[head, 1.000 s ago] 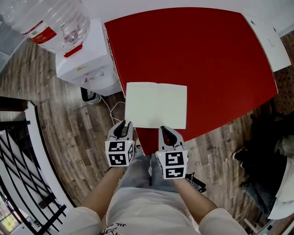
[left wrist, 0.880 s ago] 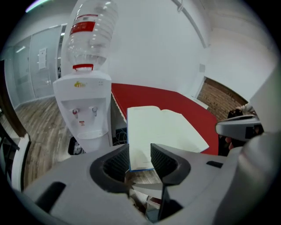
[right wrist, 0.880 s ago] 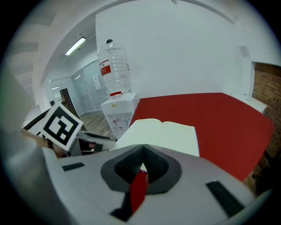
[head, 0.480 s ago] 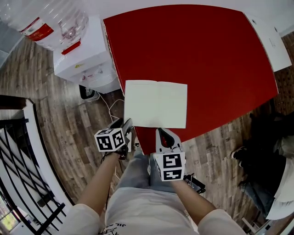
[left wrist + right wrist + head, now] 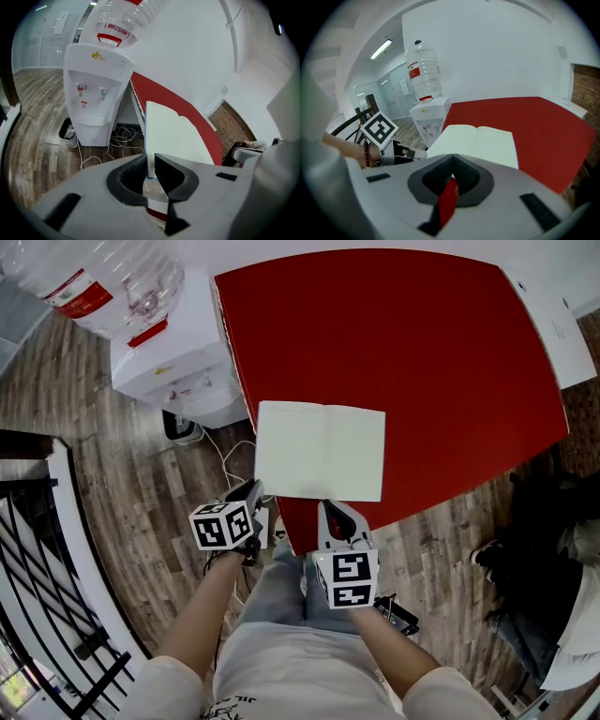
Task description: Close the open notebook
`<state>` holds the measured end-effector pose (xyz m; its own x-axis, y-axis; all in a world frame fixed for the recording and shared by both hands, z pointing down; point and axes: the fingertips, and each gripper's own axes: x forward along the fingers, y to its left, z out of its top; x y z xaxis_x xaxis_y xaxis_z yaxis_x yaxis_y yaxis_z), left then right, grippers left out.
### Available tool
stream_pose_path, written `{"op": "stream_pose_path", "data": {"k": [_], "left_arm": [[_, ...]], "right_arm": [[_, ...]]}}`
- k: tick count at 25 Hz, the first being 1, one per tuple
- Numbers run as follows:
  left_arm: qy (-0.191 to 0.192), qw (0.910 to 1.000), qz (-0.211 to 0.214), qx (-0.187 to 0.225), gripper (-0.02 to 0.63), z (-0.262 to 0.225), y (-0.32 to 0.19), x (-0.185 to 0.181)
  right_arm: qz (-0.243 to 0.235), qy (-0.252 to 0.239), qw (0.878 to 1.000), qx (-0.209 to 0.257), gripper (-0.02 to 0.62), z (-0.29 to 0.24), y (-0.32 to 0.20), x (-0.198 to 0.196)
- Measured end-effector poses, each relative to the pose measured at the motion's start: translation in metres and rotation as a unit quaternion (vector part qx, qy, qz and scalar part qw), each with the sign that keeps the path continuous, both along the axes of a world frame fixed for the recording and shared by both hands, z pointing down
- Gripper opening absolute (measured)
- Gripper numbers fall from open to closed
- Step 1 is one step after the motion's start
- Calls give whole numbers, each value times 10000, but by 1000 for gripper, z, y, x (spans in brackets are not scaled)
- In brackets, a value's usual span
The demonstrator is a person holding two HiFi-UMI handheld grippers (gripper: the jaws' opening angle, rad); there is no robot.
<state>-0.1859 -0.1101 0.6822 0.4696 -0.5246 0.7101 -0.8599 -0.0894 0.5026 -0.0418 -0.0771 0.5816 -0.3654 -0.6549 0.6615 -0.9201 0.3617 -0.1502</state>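
An open notebook (image 5: pixel 319 451) with blank cream pages lies flat near the front edge of the red table (image 5: pixel 422 352). My left gripper (image 5: pixel 251 491) is rolled on its side at the notebook's near left corner. In the left gripper view that corner (image 5: pixel 149 164) sits in the narrow gap of the left gripper (image 5: pixel 150 157); its jaws have just been closing and the pads meet the corner. My right gripper (image 5: pixel 333 512) hovers at the table's front edge just below the notebook (image 5: pixel 476 143), apart from it. Nothing is in the right gripper (image 5: pixel 452 163), whose jaws are shut.
A white water dispenser (image 5: pixel 178 362) with a large bottle (image 5: pixel 103 282) stands left of the table, with cables (image 5: pixel 230 460) on the wood floor beside it. A black railing (image 5: pixel 37 577) runs at far left. A person's shoe (image 5: pixel 487 559) is at right.
My left gripper has rolled onto its side and dropped slightly to the notebook's near left corner. The right gripper and the notebook have stayed in place.
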Motion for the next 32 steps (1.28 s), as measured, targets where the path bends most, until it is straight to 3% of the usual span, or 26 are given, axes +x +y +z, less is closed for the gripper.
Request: {"op": "stream_pose_path", "data": {"k": [8, 12, 18, 24, 32], "left_arm": [[-180, 9996, -20, 208, 33, -24, 0, -1], [-224, 9980, 150, 569, 27, -62, 1, 9], [-247, 9936, 528, 966, 21, -105, 3, 36], [45, 9900, 860, 1118, 21, -133, 6, 73], [49, 9755, 1693, 1405, 21, -148, 10, 142]], "right_arm": [[-20, 46, 10000, 45, 6, -3, -2, -1], [34, 23, 9999, 111, 6, -8, -4, 3], [184, -21, 9997, 170, 6, -16, -5, 12], [439, -33, 9988, 235, 5, -23, -3, 33], [1033, 1, 9943, 254, 6, -26, 6, 85]]}}
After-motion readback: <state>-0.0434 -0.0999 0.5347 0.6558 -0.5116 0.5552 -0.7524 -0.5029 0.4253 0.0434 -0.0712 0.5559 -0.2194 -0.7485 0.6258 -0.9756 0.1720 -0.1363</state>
